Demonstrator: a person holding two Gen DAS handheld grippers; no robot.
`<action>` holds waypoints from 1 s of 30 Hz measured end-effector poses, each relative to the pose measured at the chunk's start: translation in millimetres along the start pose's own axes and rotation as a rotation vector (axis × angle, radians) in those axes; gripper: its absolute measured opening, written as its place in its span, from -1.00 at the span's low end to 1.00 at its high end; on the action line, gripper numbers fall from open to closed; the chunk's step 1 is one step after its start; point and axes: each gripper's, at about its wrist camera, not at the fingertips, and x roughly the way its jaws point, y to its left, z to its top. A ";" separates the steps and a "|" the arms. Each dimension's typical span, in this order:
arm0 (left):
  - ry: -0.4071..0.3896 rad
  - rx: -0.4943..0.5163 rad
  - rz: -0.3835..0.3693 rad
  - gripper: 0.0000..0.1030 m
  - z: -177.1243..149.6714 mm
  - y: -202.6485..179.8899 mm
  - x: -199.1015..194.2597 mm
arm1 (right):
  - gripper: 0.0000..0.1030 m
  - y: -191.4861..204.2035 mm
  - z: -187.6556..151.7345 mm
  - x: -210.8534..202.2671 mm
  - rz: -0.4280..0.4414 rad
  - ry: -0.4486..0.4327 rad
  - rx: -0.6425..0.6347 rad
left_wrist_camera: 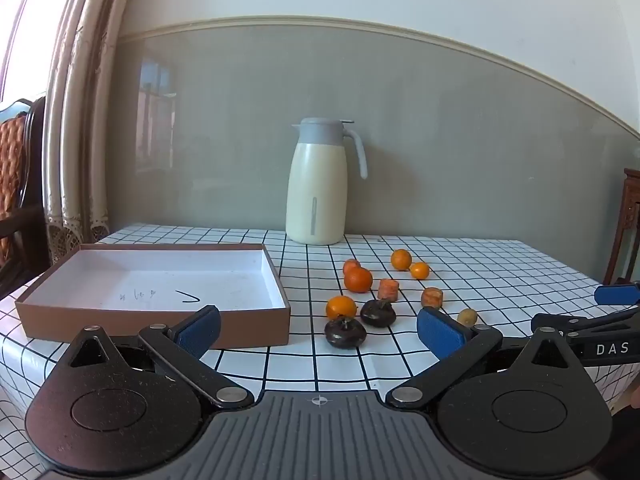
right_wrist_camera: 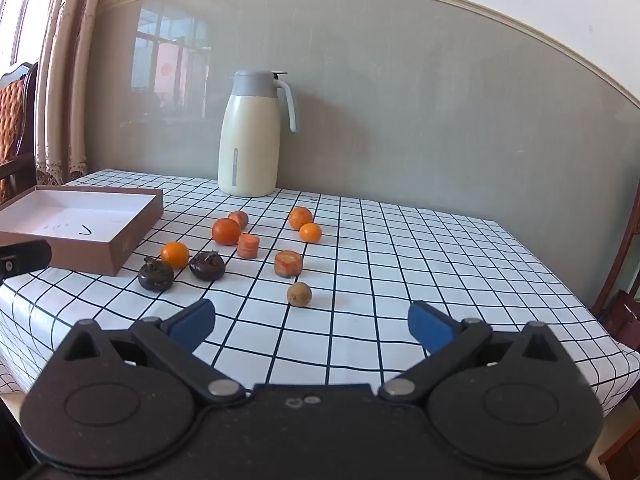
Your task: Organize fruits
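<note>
Several small oranges, among them one near the box [left_wrist_camera: 341, 307] [right_wrist_camera: 175, 254] and a bigger one [left_wrist_camera: 358, 279] [right_wrist_camera: 226, 231], lie on the checked tablecloth [left_wrist_camera: 480, 272] [right_wrist_camera: 400, 260]. Carrot chunks [left_wrist_camera: 388, 289] [right_wrist_camera: 288, 263], two dark round fruits [left_wrist_camera: 345, 333] [right_wrist_camera: 156, 276] and a small brown fruit [left_wrist_camera: 467, 317] [right_wrist_camera: 299, 294] lie among them. A shallow brown box [left_wrist_camera: 160, 280] [right_wrist_camera: 80, 220] with a white inside sits left of the fruit. My left gripper [left_wrist_camera: 318, 332] is open above the near table edge, nothing between its fingers. My right gripper [right_wrist_camera: 312, 326] is open too, just short of the small brown fruit.
A cream thermos jug [left_wrist_camera: 317, 184] [right_wrist_camera: 250, 136] with a grey lid stands against the grey wall at the back. A curtain [left_wrist_camera: 76, 120] and a wooden chair [left_wrist_camera: 16, 184] are on the left. Dark wooden furniture [left_wrist_camera: 628, 224] stands past the table's right edge.
</note>
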 end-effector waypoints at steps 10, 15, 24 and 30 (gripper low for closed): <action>-0.002 0.008 -0.003 1.00 -1.3 2.4 0.3 | 0.89 0.0 -0.1 -0.2 -0.001 0.002 -0.001; 0.000 -0.002 0.005 1.00 -1.3 0.8 0.4 | 0.89 0.5 -0.5 -0.7 -0.001 0.001 -0.003; 0.001 -0.001 0.001 1.00 -0.5 1.8 -0.6 | 0.89 -1.1 -0.4 0.5 -0.002 0.002 -0.005; 0.000 0.001 0.001 1.00 -0.6 1.5 -0.9 | 0.89 -0.4 -0.7 -1.5 -0.003 0.001 -0.006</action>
